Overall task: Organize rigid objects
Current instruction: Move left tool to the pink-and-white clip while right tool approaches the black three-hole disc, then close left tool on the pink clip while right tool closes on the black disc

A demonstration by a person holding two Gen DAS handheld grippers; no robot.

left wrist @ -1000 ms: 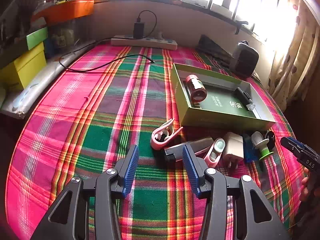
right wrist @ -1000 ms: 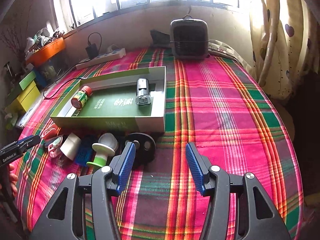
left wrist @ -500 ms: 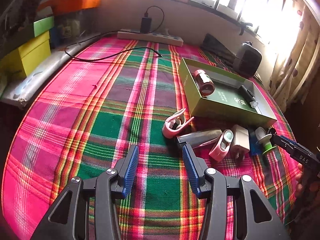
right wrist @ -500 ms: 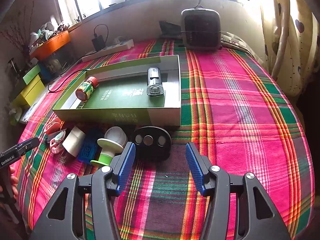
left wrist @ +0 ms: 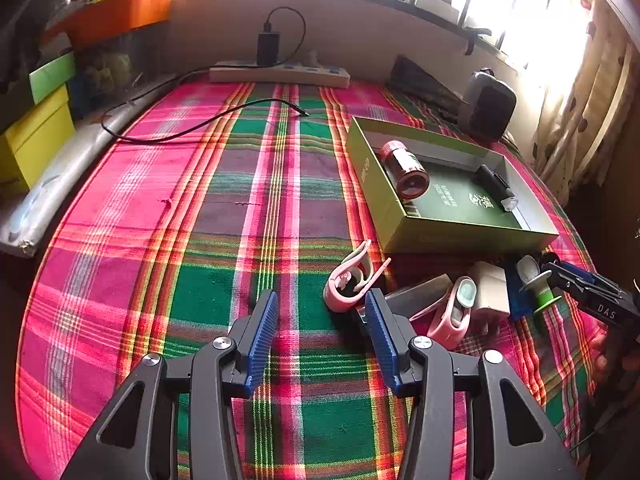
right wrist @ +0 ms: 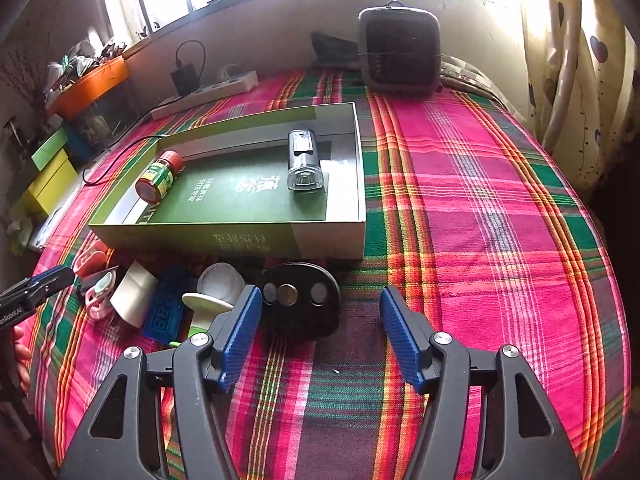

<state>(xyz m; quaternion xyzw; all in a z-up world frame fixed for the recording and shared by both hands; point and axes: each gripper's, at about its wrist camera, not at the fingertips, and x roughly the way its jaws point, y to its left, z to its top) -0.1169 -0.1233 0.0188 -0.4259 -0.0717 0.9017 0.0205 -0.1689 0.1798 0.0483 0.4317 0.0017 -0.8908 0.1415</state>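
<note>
Left wrist view: left gripper spread wide, nothing between the blue pads, low over the plaid cloth. Landmark taken as the green box. In the box, near its left wall: red-capped bottle lying on its side. Toward the box's right wall: small flashlight, also lying flat. Along the box's front wall, on the cloth: pink clip closest to the left corner and just beyond the gripper's right pad; then a grey flat piece, a second pink clip, a white plug block, a blue piece and a green-stemmed spool further right. Behind the box: power strip with a black charger plugged in, at the wall.

Right wrist view: right gripper likewise released, pads wide apart and gripping nothing. Black disc flat on the cloth just in front of the box's front wall, ahead of the gap and nearer the left pad; contact with that pad not determinable. Spool just left of the disc. Dark heater behind the box's far right corner.
</note>
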